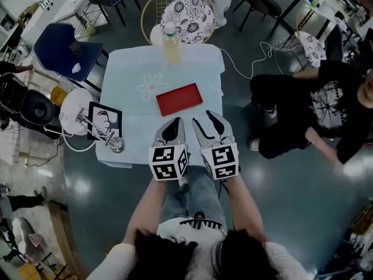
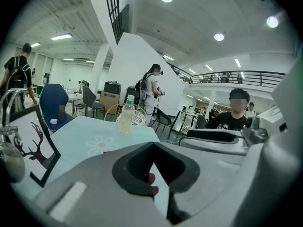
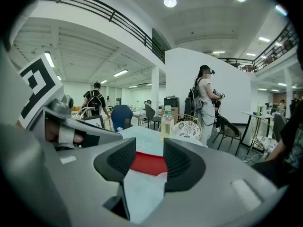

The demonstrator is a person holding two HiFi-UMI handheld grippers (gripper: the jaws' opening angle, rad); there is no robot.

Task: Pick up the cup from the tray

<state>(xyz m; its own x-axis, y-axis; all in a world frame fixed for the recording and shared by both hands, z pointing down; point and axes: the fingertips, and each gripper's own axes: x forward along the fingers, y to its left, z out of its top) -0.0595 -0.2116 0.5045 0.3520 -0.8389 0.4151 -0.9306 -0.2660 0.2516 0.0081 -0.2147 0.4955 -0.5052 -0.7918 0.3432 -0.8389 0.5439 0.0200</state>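
A flat red tray (image 1: pixel 179 98) lies in the middle of the light blue table (image 1: pixel 131 69), and no cup shows on it. Both grippers hover over the table's near edge, just short of the tray. My left gripper (image 1: pixel 172 123) has its jaws together at the tips with nothing held; in the left gripper view (image 2: pixel 154 148) a sliver of the tray (image 2: pixel 151 178) shows below them. My right gripper (image 1: pixel 205 121) is open. The tray (image 3: pixel 147 164) shows through the gap in the right gripper view (image 3: pixel 149 152).
A bottle of yellowish drink (image 1: pixel 171 46) stands at the table's far edge. A framed deer picture (image 1: pixel 105 120) and a shiny metal object (image 1: pixel 116 144) sit at the near left corner. A person in black (image 1: pixel 315 109) sits to the right. Chairs (image 1: pixel 186 16) stand behind the table.
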